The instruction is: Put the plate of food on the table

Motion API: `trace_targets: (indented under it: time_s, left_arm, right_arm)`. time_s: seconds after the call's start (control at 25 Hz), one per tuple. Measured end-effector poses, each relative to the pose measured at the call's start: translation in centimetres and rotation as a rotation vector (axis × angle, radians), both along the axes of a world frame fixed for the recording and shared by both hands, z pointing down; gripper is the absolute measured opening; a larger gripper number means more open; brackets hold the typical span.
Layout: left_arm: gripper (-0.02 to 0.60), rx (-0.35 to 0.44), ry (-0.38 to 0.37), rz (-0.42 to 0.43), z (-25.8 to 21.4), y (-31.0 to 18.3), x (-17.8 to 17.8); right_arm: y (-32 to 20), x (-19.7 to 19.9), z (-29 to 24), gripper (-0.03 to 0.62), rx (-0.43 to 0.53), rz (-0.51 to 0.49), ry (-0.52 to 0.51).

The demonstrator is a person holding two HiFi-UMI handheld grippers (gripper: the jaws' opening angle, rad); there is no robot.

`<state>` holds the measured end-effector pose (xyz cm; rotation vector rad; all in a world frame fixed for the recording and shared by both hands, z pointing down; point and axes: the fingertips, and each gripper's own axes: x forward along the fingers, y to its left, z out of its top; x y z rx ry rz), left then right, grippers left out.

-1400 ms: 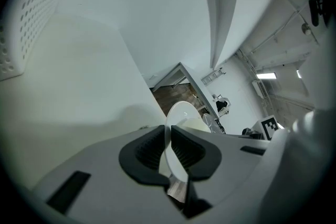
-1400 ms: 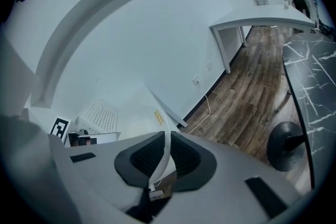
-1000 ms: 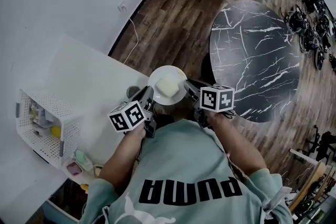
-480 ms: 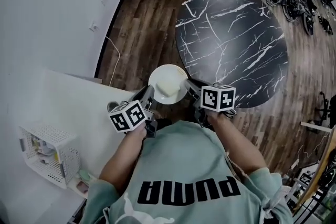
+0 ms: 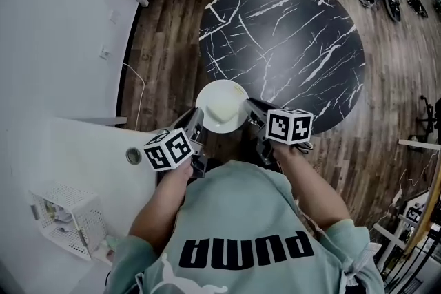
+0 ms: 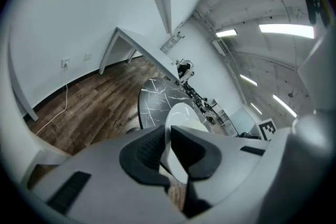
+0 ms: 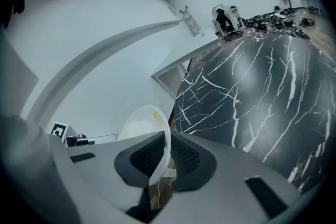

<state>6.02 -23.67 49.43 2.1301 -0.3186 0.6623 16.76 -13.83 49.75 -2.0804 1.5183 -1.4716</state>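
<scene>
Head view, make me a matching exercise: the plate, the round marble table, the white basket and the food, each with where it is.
Things: 1 plate; 2 round marble table; 3 white basket; 4 food.
Places: A on the white counter, lower left; B on the plate; C standing on the wooden floor; D gripped at its rim by the left tongs and right tongs.
Pairs: 1-D, 2-C, 3-A, 4-B.

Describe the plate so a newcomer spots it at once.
Find the round black marble table in the head view. At its near edge, a white plate hangs between the left gripper and right gripper, each clamped on its rim. It is the only white dish, with a pale food block on it.
</scene>
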Motion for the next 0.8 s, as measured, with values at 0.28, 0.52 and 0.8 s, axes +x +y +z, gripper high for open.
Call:
trace_targets:
  time_s: [0.28, 0.52, 0.8]
  left_arm:
    - [0.040, 0.023, -0.006, 0.057, -0.2, 3.4, 6.3]
    - [0.040, 0.035, -0.012, 0.099, -0.3, 6.5, 12.1]
    - [0.040, 0.040, -0.015, 0.144, -0.2, 9.8, 17.6]
  right_arm:
    - [3.9, 5.8, -0.1, 0.041, 0.027, 0.075, -0.004]
    - [7.4, 11.3, 0.1, 0.041, 0.035, 0.127, -0.007]
    - [11.0, 16.4, 0.3, 0.041, 0.046, 0.177, -0.014]
